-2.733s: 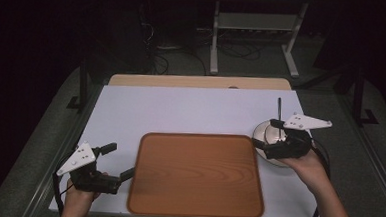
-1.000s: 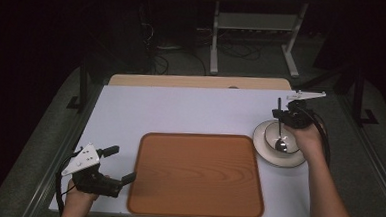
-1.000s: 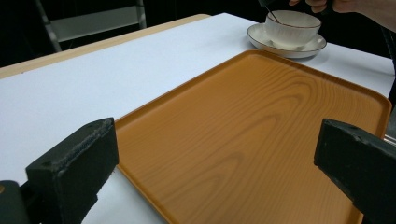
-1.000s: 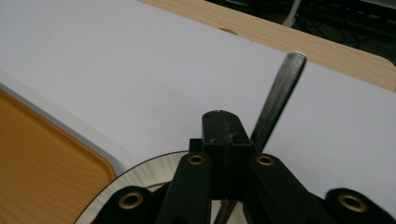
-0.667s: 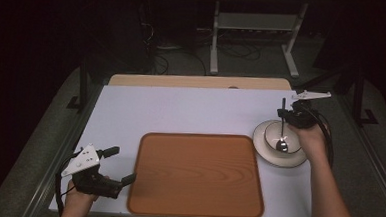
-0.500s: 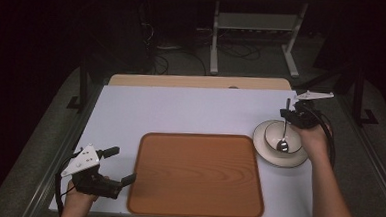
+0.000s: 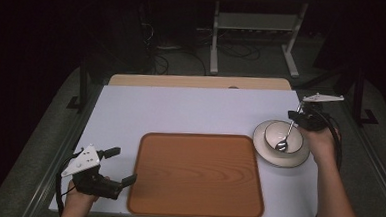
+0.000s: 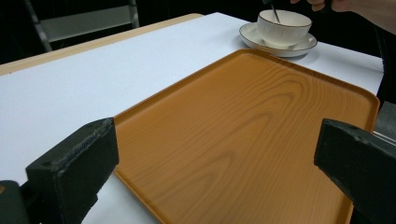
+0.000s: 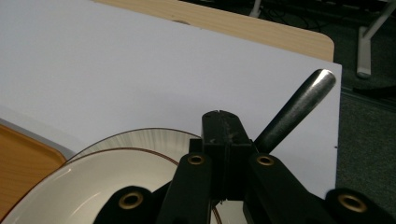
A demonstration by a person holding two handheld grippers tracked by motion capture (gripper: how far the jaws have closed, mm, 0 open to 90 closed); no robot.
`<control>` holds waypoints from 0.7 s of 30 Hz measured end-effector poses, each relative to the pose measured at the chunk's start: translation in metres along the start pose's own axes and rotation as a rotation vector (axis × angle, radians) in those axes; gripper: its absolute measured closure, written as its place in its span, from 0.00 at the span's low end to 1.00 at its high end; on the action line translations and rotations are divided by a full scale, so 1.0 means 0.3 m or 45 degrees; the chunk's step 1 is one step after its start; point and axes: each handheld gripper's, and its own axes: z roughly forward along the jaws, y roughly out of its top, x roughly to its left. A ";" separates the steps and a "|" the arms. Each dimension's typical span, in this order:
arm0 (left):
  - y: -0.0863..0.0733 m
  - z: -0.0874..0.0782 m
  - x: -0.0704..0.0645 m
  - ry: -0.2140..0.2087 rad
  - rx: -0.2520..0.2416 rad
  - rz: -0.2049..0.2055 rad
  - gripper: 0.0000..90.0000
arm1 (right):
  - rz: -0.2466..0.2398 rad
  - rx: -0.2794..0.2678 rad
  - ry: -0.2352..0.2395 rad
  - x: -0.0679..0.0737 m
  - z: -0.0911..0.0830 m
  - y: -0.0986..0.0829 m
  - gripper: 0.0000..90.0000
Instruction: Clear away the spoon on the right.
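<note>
- High view: right tool (image 7: 296,117) clamped on spoon (image 7: 285,135), bowl end dipped into cup (image 7: 283,136) on saucer (image 7: 298,158) near tabletop's (image 7: 181,110) right edge.
- Left tool (image 7: 120,166) gaping wide, empty, at front-left corner beside tray (image 7: 197,176).

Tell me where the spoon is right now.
In the high view the spoon is at the table's right side, its tip down inside the bowl on the saucer, its handle clamped in the right gripper, right of the tray.
</note>
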 end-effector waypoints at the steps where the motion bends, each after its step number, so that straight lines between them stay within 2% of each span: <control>1: 0.000 0.000 0.001 -0.001 0.000 -0.001 0.00 | 0.003 0.001 0.000 -0.003 -0.001 -0.002 1.00; 21: 0.001 -0.002 -0.001 -0.009 -0.004 0.004 0.00 | 0.027 0.019 -0.040 -0.037 -0.054 -0.040 1.00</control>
